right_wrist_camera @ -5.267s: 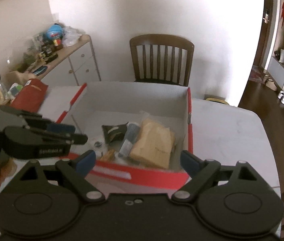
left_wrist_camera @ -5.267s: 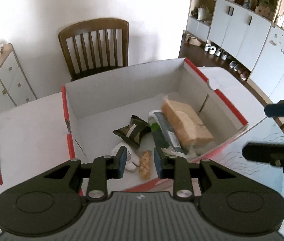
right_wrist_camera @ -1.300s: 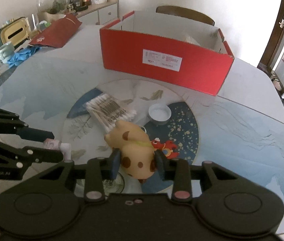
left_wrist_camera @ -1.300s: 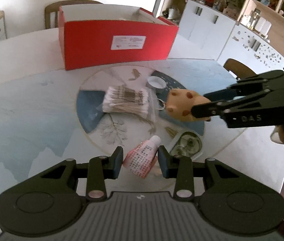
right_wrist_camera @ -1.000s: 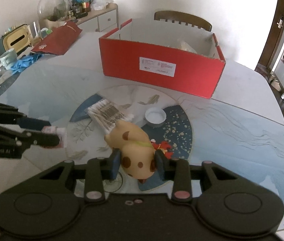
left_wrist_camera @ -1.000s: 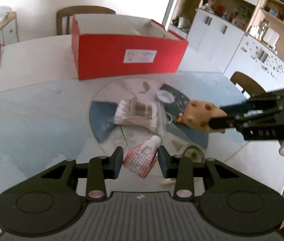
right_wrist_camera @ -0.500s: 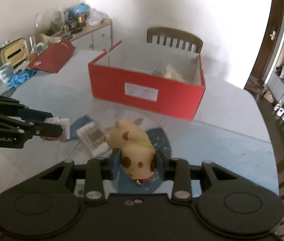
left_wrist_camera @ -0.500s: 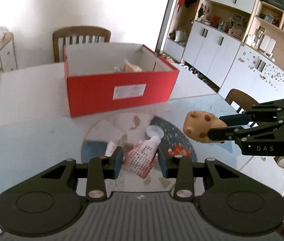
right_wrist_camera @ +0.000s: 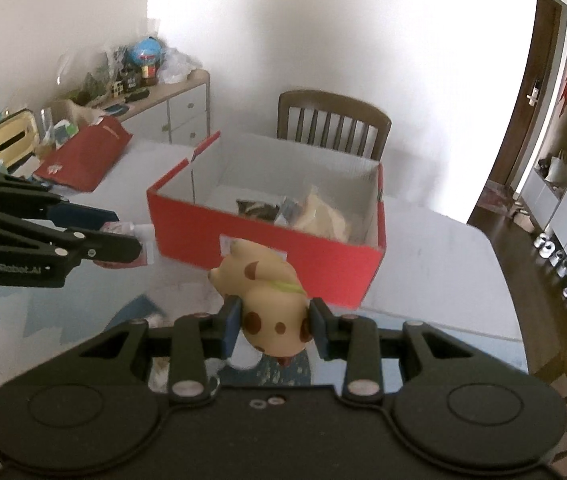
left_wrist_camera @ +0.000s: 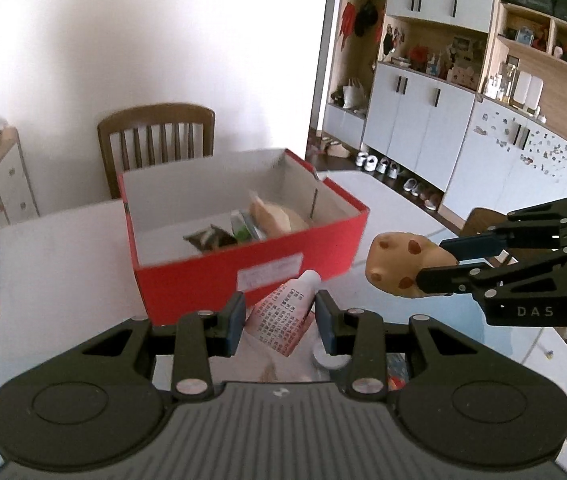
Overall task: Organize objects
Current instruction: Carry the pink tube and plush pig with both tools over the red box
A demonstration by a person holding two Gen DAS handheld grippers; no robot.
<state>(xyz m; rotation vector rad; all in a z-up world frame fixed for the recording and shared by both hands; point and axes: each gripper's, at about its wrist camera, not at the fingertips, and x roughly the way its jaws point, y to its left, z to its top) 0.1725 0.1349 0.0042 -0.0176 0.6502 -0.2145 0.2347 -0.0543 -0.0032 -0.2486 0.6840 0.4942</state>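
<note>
The pink tube (left_wrist_camera: 282, 319) was clamped between the fingers of the left gripper (left_wrist_camera: 279, 321), held in the air short of the near wall of the red box (left_wrist_camera: 251, 268). The spotted toy dog (right_wrist_camera: 267, 300) was pinched in the right gripper (right_wrist_camera: 271, 322), likewise raised in front of the box. The open box held several packets and stood toward the far edge of the table (right_wrist_camera: 435, 264). A wooden chair (right_wrist_camera: 331, 124) stood behind the table's far edge, a cluttered sideboard (right_wrist_camera: 175, 108) against the wall at left, white cabinets (left_wrist_camera: 415, 120) at right. Both grippers pointed toward the box, level and well apart.
</note>
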